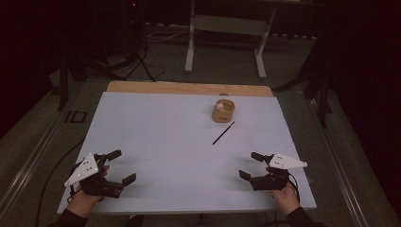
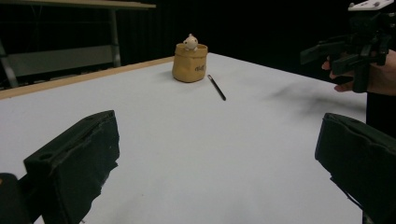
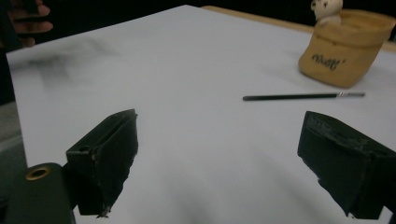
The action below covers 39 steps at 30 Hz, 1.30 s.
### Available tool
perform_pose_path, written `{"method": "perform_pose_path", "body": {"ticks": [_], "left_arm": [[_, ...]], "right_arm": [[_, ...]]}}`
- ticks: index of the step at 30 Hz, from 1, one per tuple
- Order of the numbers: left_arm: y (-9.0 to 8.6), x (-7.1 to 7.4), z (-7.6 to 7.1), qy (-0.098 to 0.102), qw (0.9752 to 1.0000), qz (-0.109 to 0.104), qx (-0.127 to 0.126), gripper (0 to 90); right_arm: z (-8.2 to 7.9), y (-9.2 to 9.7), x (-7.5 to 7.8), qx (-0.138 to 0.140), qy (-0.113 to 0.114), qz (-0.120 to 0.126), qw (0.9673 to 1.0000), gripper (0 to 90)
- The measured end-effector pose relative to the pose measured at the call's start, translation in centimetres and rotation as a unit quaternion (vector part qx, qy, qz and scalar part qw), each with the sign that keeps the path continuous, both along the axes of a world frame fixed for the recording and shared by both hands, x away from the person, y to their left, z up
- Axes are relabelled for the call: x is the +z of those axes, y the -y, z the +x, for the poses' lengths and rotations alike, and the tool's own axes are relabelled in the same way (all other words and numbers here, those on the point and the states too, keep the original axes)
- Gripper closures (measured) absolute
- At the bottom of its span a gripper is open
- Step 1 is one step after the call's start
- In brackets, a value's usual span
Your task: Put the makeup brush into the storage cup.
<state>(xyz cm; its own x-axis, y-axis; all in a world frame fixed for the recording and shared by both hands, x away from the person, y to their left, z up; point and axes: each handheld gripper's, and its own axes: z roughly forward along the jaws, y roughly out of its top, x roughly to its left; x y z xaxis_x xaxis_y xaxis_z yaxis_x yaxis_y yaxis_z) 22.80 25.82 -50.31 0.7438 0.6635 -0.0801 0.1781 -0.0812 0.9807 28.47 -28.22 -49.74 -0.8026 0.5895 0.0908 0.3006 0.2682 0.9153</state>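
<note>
A small tan pouch (image 1: 222,111) stands upright toward the back of the white table top (image 1: 170,137), with a little pale figure (image 2: 190,42) poking out of it. A thin black stick (image 1: 223,133) lies flat just in front of the pouch (image 3: 345,51). My left gripper (image 1: 121,166) rests open at the near left edge. At the near right edge my right gripper (image 1: 250,165) is open too. Both are empty and far from the stick (image 3: 303,96).
A wooden strip (image 1: 189,88) runs along the table's far edge. Beyond it stand the white legs of another table (image 1: 224,33) and a dark tripod (image 1: 139,52). The floor around is dark grey.
</note>
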Motion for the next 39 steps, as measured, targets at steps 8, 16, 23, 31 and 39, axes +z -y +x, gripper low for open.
{"method": "perform_pose_path", "body": {"ticks": [8,16,23,31,39], "left_arm": [[-0.1,0.1,-0.1,0.002,1.0,-0.003,0.006,0.2],[-0.2,0.2,0.0,0.002,1.0,-0.007,0.007,0.2],[-0.2,0.2,0.0,0.001,1.0,-0.007,0.007,0.2],[-0.2,0.2,0.0,0.001,1.0,-0.005,0.007,0.2],[-0.1,0.3,-0.1,0.002,1.0,-0.004,0.006,0.1]], "right_arm": [[1.0,-0.9,0.8,-0.01,-0.04,-0.026,0.9988,13.7],[2.5,-2.3,0.9,-0.029,-0.065,-0.05,0.9962,13.6],[3.9,-3.6,0.6,-0.047,-0.076,-0.078,0.9929,14.0],[5.2,-5.1,0.7,-0.056,-0.127,-0.116,0.9836,13.0],[6.2,-6.6,1.1,-0.086,-0.187,-0.112,0.9722,12.1]]}}
